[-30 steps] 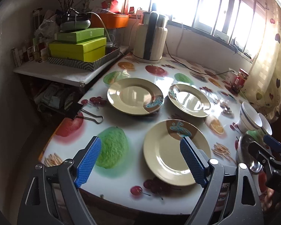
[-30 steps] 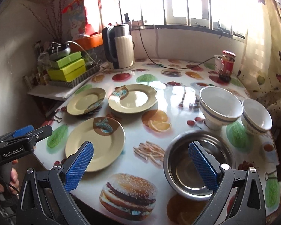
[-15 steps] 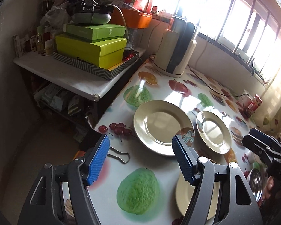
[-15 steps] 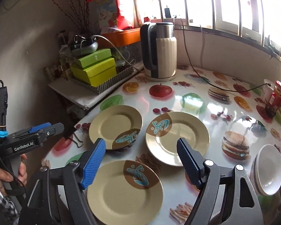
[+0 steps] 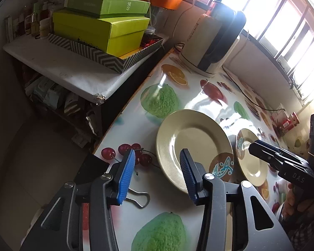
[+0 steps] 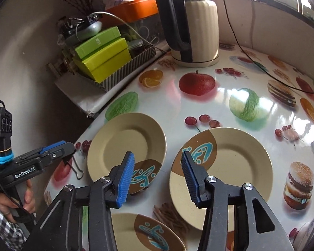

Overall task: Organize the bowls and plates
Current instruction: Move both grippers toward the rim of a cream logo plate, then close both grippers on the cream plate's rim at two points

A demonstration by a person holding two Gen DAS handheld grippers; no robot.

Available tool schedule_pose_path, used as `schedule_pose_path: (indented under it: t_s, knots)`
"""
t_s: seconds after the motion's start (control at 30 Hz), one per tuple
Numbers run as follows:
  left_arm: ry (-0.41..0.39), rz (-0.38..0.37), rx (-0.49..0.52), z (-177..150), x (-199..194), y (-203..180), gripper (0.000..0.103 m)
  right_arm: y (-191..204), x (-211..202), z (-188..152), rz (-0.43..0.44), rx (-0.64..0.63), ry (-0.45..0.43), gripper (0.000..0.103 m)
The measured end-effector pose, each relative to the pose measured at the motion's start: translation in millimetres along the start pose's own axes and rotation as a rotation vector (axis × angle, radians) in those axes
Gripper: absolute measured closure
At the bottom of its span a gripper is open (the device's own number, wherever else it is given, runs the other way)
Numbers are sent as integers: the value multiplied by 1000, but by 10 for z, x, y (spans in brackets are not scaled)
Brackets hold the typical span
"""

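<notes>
Three beige plates with brown and blue patches lie on the fruit-print table. The far-left plate (image 5: pixel 194 146) (image 6: pixel 125 148) sits by the table's left edge. My left gripper (image 5: pixel 157 171) is open and empty, its jaws straddling that plate's near-left rim from just above. The middle plate (image 6: pixel 226 167) (image 5: pixel 251 163) lies to its right. My right gripper (image 6: pixel 157 177) is open and empty, above the gap between these two plates. The near plate (image 6: pixel 144 232) shows below the right gripper. The bowls are out of view.
A cream and black kettle (image 6: pixel 190 25) (image 5: pixel 215 39) stands at the table's back with its cord. Green boxes (image 5: pixel 102 27) sit on a side shelf left of the table. A black binder clip (image 5: pixel 138 196) lies by the left gripper. A red jar (image 5: pixel 286 121) stands far right.
Both grippers have moved forward and left, away from the bowls toward the far-left and middle plates. Both jaws have narrowed somewhat but stay open.
</notes>
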State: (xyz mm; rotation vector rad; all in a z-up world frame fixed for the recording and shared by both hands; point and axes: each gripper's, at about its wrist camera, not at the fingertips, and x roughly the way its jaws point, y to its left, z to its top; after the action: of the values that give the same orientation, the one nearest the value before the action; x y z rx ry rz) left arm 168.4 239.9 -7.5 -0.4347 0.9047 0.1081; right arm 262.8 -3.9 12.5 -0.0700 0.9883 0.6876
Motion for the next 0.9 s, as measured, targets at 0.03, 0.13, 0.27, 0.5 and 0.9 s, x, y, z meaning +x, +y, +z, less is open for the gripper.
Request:
schedule_pose_path:
  t_s: [0.03, 0.13, 0.27, 0.5, 0.9]
  knots:
    - [1, -1, -2, 13, 26, -2, 57, -8, 36, 14, 12, 0, 1, 62]
    - [19, -22, -17, 41, 111, 21, 57, -32, 127, 51, 37, 6, 5, 62]
    - [53, -38, -46, 55, 241, 54, 63, -83, 256, 93, 47, 11, 26, 71]
    - [75, -43, -67, 45, 354, 66, 64, -150, 386, 124, 78, 22, 48, 81]
    - [106, -55, -86, 8, 474, 75, 73, -214, 554, 124, 116, 59, 81, 86]
